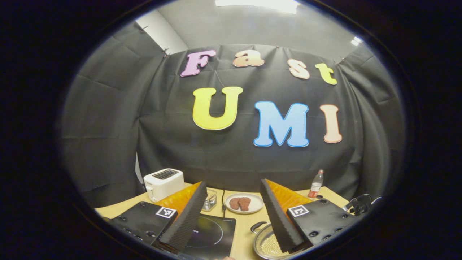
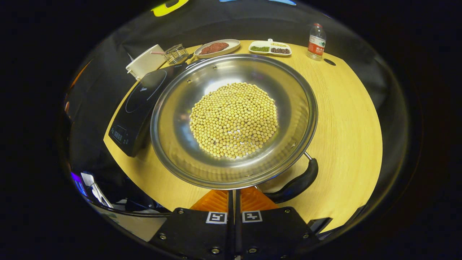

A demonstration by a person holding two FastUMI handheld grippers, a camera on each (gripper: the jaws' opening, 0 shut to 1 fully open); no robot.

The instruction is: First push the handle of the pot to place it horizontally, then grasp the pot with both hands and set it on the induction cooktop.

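Note:
A steel pot (image 2: 169, 144) holding soybeans (image 2: 234, 120) stands on the wooden table, right of the black induction cooktop (image 2: 140, 104). Its black long handle (image 2: 297, 182) points toward the near right. My right gripper (image 2: 234, 196) is shut, its orange fingers pressed together at the pot's near rim, just left of the handle's base, with the tips hidden by the rim. My left gripper (image 1: 233, 184) hangs open above the table, fingers wide apart. Below it lie the cooktop (image 1: 213, 234) and, lower right, the pot (image 1: 261, 238).
Along the back stand a white toaster (image 2: 144, 61), a wire basket (image 2: 175, 52), a plate of meat (image 2: 216, 47), a divided dish of beans (image 2: 270, 47) and a bottle (image 2: 316, 36). Bare table (image 2: 346, 119) stretches right of the pot.

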